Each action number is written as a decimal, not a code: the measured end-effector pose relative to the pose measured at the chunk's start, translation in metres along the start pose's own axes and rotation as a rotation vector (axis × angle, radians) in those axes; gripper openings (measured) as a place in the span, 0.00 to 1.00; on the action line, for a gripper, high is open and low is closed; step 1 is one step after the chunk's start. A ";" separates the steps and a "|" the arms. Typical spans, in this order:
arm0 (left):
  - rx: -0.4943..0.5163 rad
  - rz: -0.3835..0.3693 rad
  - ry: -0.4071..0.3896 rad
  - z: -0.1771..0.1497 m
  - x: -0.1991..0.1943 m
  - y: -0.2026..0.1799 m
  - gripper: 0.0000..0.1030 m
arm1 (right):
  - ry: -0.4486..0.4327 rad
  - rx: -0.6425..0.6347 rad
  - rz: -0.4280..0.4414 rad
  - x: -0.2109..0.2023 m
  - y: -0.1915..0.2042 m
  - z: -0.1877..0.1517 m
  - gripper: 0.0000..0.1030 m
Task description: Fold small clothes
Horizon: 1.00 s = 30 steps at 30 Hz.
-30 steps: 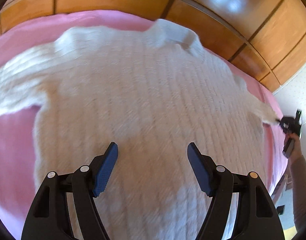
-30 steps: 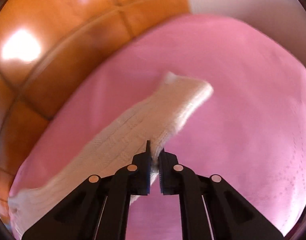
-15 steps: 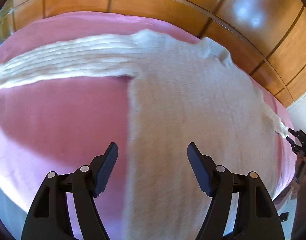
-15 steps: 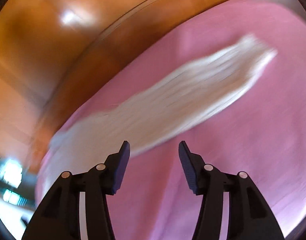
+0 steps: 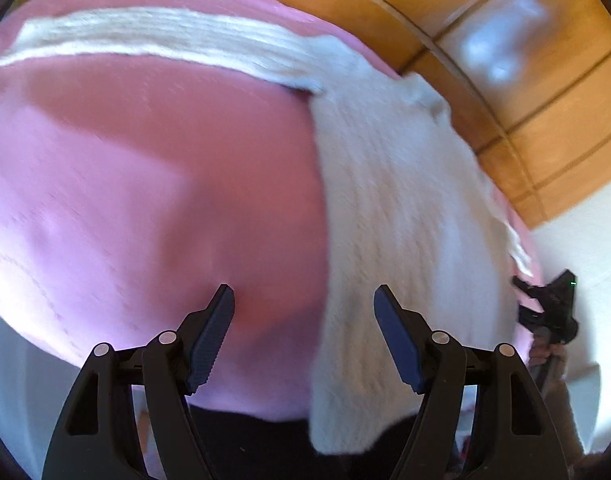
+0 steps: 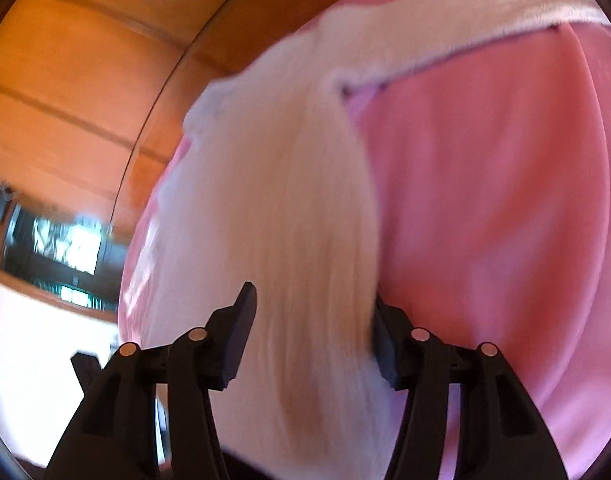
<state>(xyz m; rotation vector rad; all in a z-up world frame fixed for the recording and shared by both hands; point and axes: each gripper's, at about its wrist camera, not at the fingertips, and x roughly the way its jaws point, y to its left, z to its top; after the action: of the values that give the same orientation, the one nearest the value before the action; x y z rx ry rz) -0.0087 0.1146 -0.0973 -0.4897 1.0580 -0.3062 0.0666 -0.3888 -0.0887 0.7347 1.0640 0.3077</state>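
On the bed: a white knitted sweater point(image 5: 393, 208) lay spread flat on a pink bedcover point(image 5: 145, 184), below the wooden headboard point(image 5: 545, 92).
Sweater, look: cream-white, ribbed, fluffy; the body ran from the collar near the headboard down to the bedcover's near edge, where the hem hung slightly over.
Sweater, sleeve: one sleeve point(image 5: 153, 40) stretched straight out sideways from the shoulder, lying along the headboard side of the bedcover.
Sweater, other sleeve: it trailed off the far side of the body as a thin strip toward the right gripper point(image 5: 545, 304); only a sliver showed.
Left gripper point(image 5: 303, 340): released, jaws wide apart, nothing between them; it hung over bare bedcover beside the sweater's side edge.
Right gripper, own view point(image 6: 311, 344): released, jaws parted over the sweater's body point(image 6: 273, 216); the knit passed beneath them, and blur hid whether the pads touched it.
Hard to make out: both views were smeared by motion, so the knit pattern was mostly lost.
Cut off: the hand on the right gripper was partly out of frame.
Containers: none could be seen.
Background: a dark framed pane point(image 6: 49, 256) sat beyond the headboard's end.
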 end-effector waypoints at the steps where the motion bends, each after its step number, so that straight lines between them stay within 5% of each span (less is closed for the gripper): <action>1: 0.008 -0.036 0.017 -0.004 0.002 -0.002 0.62 | 0.013 -0.010 -0.004 -0.003 0.001 -0.012 0.46; 4: 0.040 -0.084 0.068 -0.015 0.012 -0.008 0.44 | 0.040 -0.015 -0.017 -0.011 0.002 -0.037 0.32; 5: 0.053 -0.087 0.075 -0.019 0.015 -0.010 0.30 | 0.049 -0.014 -0.023 -0.015 0.001 -0.048 0.27; 6: 0.069 -0.081 0.085 -0.020 0.018 -0.013 0.22 | 0.062 -0.018 -0.033 -0.014 0.003 -0.053 0.12; 7: 0.080 -0.070 0.089 -0.021 0.020 -0.014 0.08 | 0.070 -0.034 -0.071 -0.015 0.007 -0.063 0.11; 10: 0.083 -0.108 0.072 -0.015 0.011 -0.016 0.05 | 0.037 -0.079 -0.083 -0.029 0.026 -0.072 0.09; 14: 0.139 -0.131 0.050 -0.009 -0.011 -0.019 0.04 | 0.003 -0.172 -0.083 -0.048 0.054 -0.080 0.09; 20: 0.159 -0.010 0.153 -0.017 0.004 0.001 0.05 | 0.093 -0.061 -0.196 -0.011 0.013 -0.096 0.10; 23: 0.139 -0.041 0.133 -0.010 -0.005 0.001 0.10 | 0.084 -0.087 -0.223 -0.012 0.021 -0.090 0.21; 25: 0.128 -0.040 0.083 0.001 -0.017 0.003 0.13 | 0.065 -0.130 -0.274 -0.019 0.033 -0.083 0.47; 27: 0.104 -0.045 0.024 0.016 -0.023 0.007 0.13 | 0.012 -0.186 -0.327 -0.025 0.049 -0.073 0.54; 28: 0.099 -0.036 0.007 0.022 -0.023 0.007 0.17 | -0.008 -0.206 -0.341 -0.027 0.053 -0.069 0.57; 30: 0.067 -0.001 -0.038 0.036 -0.022 0.013 0.50 | -0.068 -0.249 -0.343 -0.026 0.071 -0.060 0.64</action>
<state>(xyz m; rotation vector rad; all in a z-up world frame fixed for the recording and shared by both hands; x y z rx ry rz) 0.0129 0.1444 -0.0735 -0.4340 1.0076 -0.3310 0.0099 -0.3286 -0.0394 0.3293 1.0439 0.1156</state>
